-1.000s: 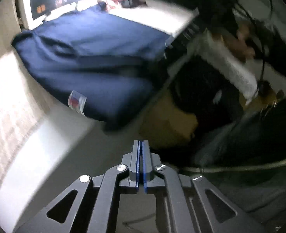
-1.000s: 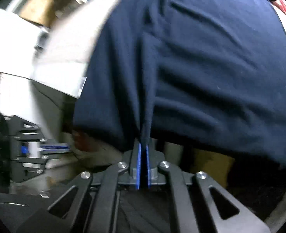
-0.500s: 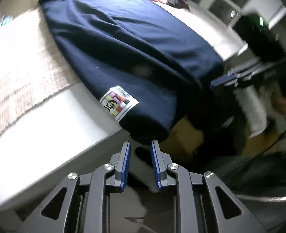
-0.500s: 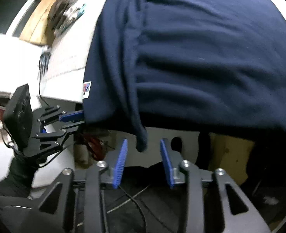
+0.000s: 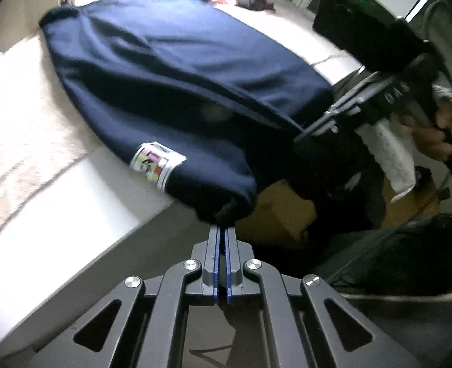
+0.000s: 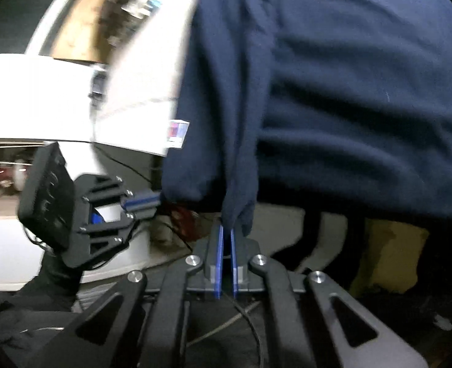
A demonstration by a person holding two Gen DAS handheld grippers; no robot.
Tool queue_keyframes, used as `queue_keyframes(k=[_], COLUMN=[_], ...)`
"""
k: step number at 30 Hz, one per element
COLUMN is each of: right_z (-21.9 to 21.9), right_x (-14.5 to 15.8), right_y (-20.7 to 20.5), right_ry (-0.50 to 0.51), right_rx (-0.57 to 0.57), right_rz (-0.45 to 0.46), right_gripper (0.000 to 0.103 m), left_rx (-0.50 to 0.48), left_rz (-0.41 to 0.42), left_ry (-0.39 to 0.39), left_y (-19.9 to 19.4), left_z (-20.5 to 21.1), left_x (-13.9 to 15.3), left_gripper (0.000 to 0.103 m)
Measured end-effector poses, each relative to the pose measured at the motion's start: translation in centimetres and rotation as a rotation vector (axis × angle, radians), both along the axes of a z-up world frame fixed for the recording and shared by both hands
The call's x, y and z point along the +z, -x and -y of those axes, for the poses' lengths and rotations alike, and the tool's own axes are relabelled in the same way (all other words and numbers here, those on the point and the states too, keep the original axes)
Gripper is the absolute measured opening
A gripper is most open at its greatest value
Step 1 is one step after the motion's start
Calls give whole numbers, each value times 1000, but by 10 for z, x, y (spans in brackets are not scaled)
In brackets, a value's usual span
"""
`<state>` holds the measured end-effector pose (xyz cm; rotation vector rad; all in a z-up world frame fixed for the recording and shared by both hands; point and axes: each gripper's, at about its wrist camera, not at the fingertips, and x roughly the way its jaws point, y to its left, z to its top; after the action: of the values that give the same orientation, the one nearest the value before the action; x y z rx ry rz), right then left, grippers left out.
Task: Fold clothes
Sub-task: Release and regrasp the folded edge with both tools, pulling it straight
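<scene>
A navy garment lies across the white table, its hem hanging over the near edge. The left gripper and right gripper each pinch the hem, jaws nearly closed on fabric.

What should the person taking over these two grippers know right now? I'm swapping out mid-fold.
Left gripper: shut on the hem corner of the navy garment, near its coloured label.
Right gripper: shut on the other bottom corner of the garment.
The garment lies spread on the white table, its lower edge hanging over the near side.
Done: both corners gripped.
Left: no fold visible yet; probably lift the corners and carry them across the garment.
</scene>
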<state>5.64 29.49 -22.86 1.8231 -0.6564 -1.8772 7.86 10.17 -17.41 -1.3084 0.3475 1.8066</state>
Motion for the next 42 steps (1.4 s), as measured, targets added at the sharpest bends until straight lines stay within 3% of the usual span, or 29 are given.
queue_keyframes(k=[2, 4, 9, 13, 14, 17, 19, 22, 25, 29, 31, 36, 39, 42], right_z=[2, 4, 10, 6, 3, -5, -13, -22, -18, -13, -13, -12, -7, -5], right_x=[-1, -1, -2, -4, -5, -7, -4, 1, 2, 1, 1, -4, -9, -8], right_y=[-1, -2, -5, -11, -14, -22, -24, -16, -9, -1, 1, 1, 3, 4], right_ry=[-37, -75, -168, -216, -221, -236, -231, -219, -249, -236, -232, -228, -227, -225], right_rx=[10, 20, 45, 52, 51, 47, 25, -33, -23, -23, -18, 2, 7, 13], right_rz=[-10, -20, -45, -45, -39, -23, -30, -57, -83, -92, -95, -66, -52, -46], right_gripper=[5, 5, 6, 10, 15, 35, 36, 36, 36, 37, 37, 36, 36, 36], left_rx=[7, -12, -25, 40, 57, 117, 163, 152, 143, 205, 233, 238, 291, 305], left_rz=[-49, -59, 8, 44, 62, 76, 58, 78, 86, 148, 196, 215, 262, 283], left_ry=[4, 21, 138, 184, 188, 119, 83, 67, 91, 73, 48, 9, -52, -84], left_y=[-6, -10, -20, -12, -8, 7, 17, 22, 23, 42, 48, 49, 57, 60], left_z=[10, 11, 18, 30, 33, 36, 34, 20, 6, 11, 12, 3, 10, 17], left_x=[21, 24, -17, -35, -35, -25, -21, -29, -42, -49, -52, -58, -62, -60], left_gripper=[2, 2, 0, 0, 0, 12, 37, 38, 38, 38, 38, 37, 3, 2])
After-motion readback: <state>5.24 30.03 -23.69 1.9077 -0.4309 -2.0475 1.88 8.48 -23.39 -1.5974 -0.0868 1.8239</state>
